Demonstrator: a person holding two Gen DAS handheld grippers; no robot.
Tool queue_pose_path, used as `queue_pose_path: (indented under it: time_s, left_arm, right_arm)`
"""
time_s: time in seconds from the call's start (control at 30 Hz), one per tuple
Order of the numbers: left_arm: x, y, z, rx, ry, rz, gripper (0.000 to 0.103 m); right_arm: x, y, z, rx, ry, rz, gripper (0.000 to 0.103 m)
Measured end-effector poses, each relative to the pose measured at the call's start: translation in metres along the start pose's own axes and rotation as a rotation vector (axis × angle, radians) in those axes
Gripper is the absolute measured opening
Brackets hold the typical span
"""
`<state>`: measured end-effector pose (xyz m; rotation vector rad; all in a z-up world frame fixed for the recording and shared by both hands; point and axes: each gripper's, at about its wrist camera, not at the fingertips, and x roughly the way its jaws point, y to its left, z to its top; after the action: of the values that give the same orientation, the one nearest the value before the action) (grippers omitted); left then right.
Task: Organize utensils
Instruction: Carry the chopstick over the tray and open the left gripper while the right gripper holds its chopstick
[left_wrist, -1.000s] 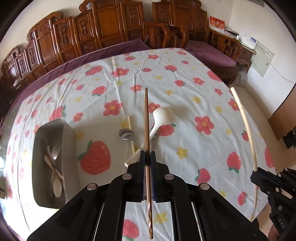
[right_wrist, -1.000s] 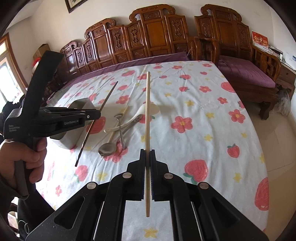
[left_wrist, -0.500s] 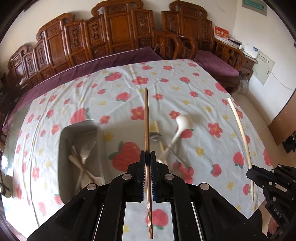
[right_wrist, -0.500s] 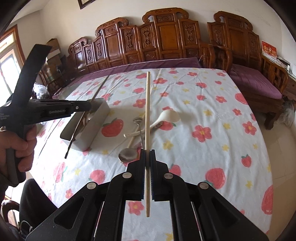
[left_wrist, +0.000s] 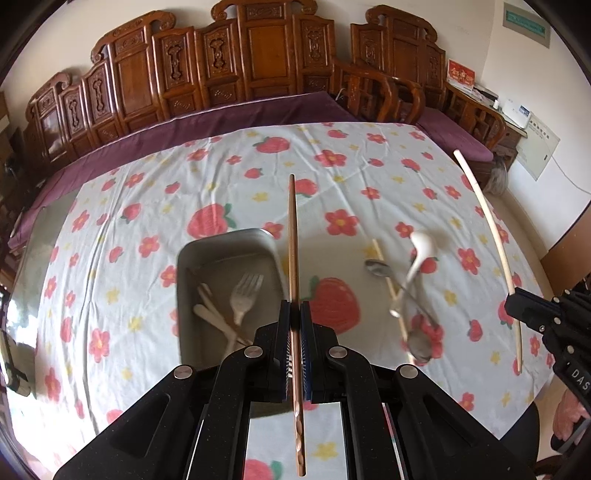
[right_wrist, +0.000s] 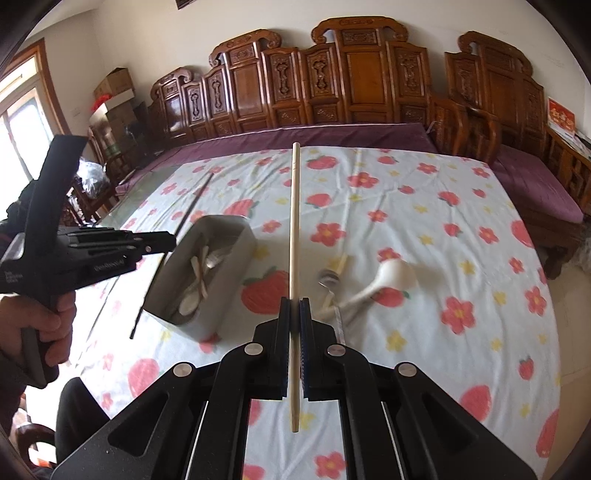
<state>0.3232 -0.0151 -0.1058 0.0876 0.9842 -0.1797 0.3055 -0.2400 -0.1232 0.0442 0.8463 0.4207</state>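
Observation:
My left gripper (left_wrist: 294, 314) is shut on a dark brown chopstick (left_wrist: 292, 236) and holds it above the right rim of the grey metal tray (left_wrist: 186, 258). The tray holds a fork (left_wrist: 242, 295) and pale spoons. My right gripper (right_wrist: 294, 310) is shut on a pale wooden chopstick (right_wrist: 294, 221), held above the cloth right of the tray (right_wrist: 236, 273). On the cloth lie a white ladle (left_wrist: 421, 251), metal spoons (left_wrist: 378, 267) and another pale chopstick (left_wrist: 388, 280).
The table wears a white cloth with strawberries and flowers (left_wrist: 332, 158). Carved wooden chairs (left_wrist: 258, 55) line the far side. The left gripper and the hand holding it show at the left of the right wrist view (right_wrist: 74, 251).
Both grippers have swung left with their chopsticks. The tray now sits under the left gripper, and the loose utensils have shifted to the right in both views.

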Motion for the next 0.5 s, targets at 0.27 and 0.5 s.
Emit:
queue_pose_path:
  time_s: [0.27,0.5]
  left_arm:
    - [0.017,0.046,0.008,-0.059,0.007,-0.009,0.005]
    - [0.039,0.067,0.008,-0.093,0.025,-0.014,0.005]
  right_arm:
    - [0.028,0.034,0.02,-0.041,0.031,0.032,0.006]
    - [0.052,0.055,0.029,-0.063,0.057,0.049,0.006]
